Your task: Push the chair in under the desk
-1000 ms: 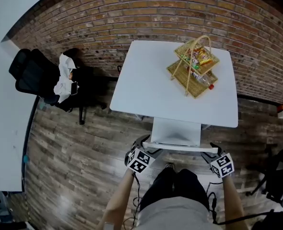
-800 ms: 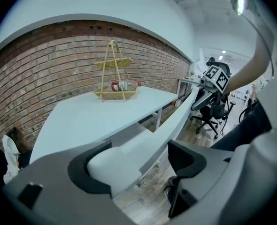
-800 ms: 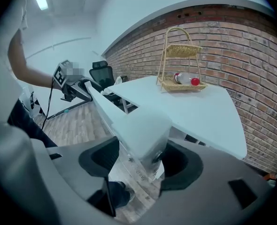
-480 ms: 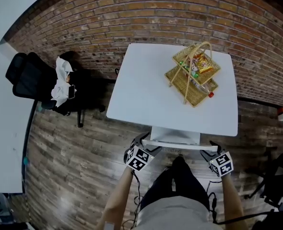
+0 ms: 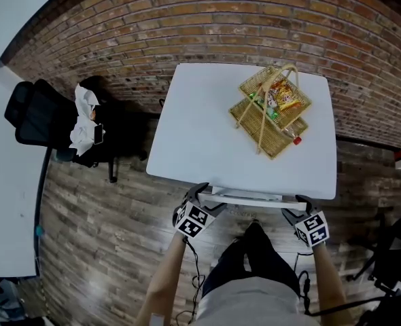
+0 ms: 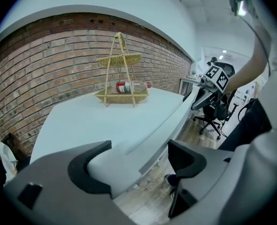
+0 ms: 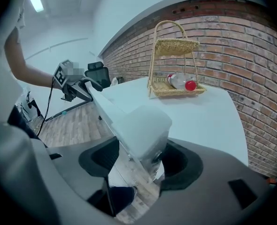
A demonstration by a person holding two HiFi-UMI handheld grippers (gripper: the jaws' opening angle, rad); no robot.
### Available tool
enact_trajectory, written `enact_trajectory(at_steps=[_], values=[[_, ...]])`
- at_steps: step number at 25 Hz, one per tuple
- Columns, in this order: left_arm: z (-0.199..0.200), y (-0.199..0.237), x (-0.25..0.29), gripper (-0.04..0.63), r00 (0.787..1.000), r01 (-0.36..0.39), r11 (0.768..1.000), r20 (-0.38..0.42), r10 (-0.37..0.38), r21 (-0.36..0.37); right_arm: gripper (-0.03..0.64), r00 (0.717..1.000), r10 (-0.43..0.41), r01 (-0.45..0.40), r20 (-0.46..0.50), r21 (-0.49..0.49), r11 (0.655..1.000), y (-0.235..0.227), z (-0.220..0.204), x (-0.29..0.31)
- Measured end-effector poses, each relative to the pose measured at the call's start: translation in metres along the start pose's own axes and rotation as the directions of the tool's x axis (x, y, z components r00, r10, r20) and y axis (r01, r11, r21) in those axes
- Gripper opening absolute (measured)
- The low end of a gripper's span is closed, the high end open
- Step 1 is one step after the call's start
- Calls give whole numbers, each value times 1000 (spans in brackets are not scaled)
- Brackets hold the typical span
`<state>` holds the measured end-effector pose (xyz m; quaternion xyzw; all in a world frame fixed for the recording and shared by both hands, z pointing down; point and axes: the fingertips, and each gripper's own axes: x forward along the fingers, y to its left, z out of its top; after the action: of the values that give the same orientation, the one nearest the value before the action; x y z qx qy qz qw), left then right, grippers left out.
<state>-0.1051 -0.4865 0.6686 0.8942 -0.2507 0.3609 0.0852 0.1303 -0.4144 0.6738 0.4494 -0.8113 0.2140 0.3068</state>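
The left gripper (image 6: 139,149) fills the bottom of the frame. Its dark fingers (image 6: 89,172) clasp the near end of the white chair back (image 6: 162,130), which runs up to the right along the edge of the worktop (image 6: 82,121). At its far end, right of centre, the right gripper (image 6: 197,100) holds on, with an arm (image 6: 256,64) reaching down to it from the upper right. A two-tier basket (image 6: 121,78) stands on the worktop's far side at upper centre, a bottle (image 6: 129,86) lying in its lower tray. A brick wall (image 6: 44,60) curves behind. Wooden floor (image 6: 152,186) shows below the chair back, and a black office chair (image 6: 213,114) stands at right.
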Motion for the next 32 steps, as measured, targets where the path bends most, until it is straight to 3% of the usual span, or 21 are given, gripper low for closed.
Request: enact_trajectory(at_steps=[18, 25, 29, 32], values=[[2, 11, 5, 388, 999, 2, 1000, -37, -3, -27, 281, 999, -15, 15, 28, 6, 1000, -7, 6, 5], [4, 14, -6, 388, 996, -59, 998, -72, 57, -27, 281, 995, -54, 58, 83, -44, 997, -3, 26, -19], [8, 16, -16, 388, 995, -96, 995, -42, 95, -23, 286, 991, -67, 79, 112, -108, 991, 2, 42, -32], [25, 18, -32, 387, 991, -132, 991, 30, 133, -19, 285, 982, -74, 96, 174, -123, 988, 7, 62, -40]])
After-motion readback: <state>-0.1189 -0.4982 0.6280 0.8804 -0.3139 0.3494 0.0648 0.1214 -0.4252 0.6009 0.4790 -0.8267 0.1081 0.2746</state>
